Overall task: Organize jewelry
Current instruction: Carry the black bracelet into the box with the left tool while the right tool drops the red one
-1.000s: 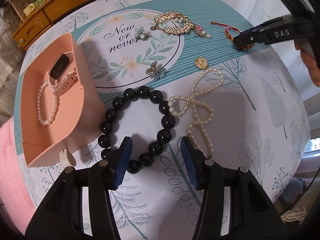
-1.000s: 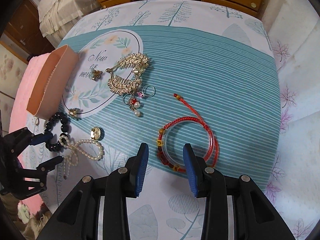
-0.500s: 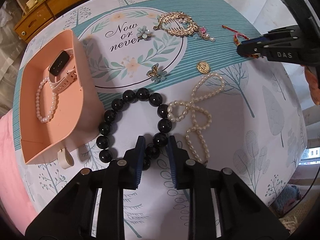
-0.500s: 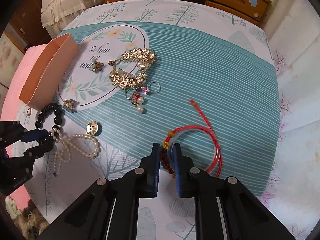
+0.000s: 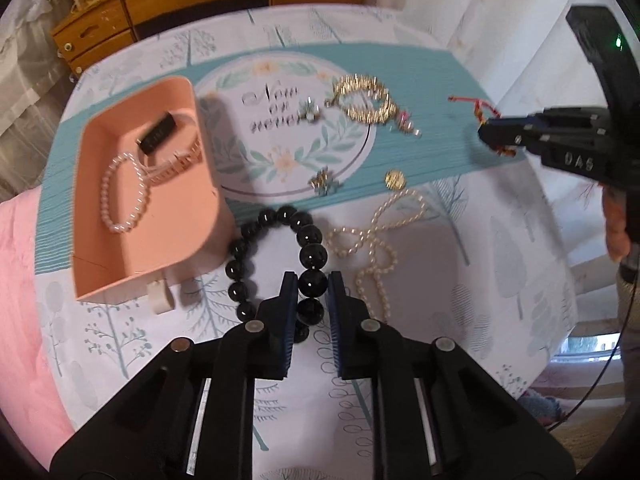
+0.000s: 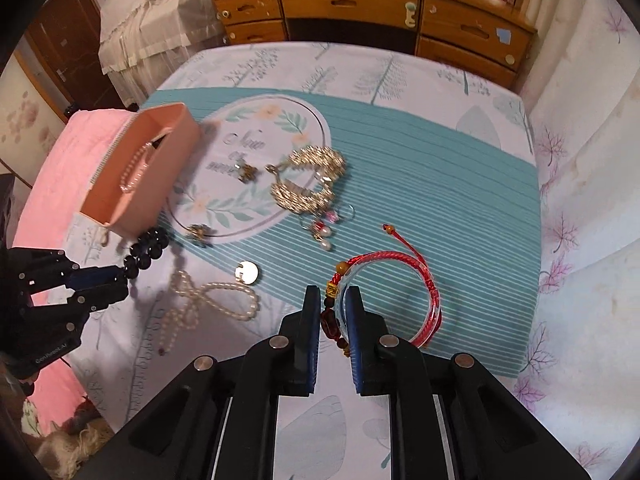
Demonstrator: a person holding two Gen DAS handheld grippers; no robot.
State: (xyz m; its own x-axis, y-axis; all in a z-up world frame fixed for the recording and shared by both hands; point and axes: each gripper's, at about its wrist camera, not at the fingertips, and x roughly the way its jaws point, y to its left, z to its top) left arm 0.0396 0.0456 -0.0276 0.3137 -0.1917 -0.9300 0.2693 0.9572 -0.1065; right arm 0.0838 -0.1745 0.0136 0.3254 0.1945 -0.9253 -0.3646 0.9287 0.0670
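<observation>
My left gripper (image 5: pixel 312 280) is shut on the black bead bracelet (image 5: pixel 276 216) and lifts it just right of the open pink box (image 5: pixel 132 248). The box holds a pearl bracelet (image 5: pixel 120 196) and a black-faced watch (image 5: pixel 158 136). My right gripper (image 6: pixel 333 294) is shut on the red cord bracelets (image 6: pixel 404 258) and holds them above the teal stripes. In the right wrist view the left gripper (image 6: pixel 116 280) grips the black beads (image 6: pixel 150 244) beside the box (image 6: pixel 116 208).
On the cloth lie a pearl necklace (image 5: pixel 376 240), a gold hair comb (image 5: pixel 364 100), a gold coin charm (image 5: pixel 395 179), two flower clips (image 5: pixel 324 182) and dangling earrings (image 6: pixel 324 232). A wooden dresser (image 6: pixel 360 4) stands behind. A pink cloth (image 5: pixel 20 280) lies at left.
Both grippers closed from open, the left on the black beads, the right on the red bracelets, and both have risen from the cloth with them.
</observation>
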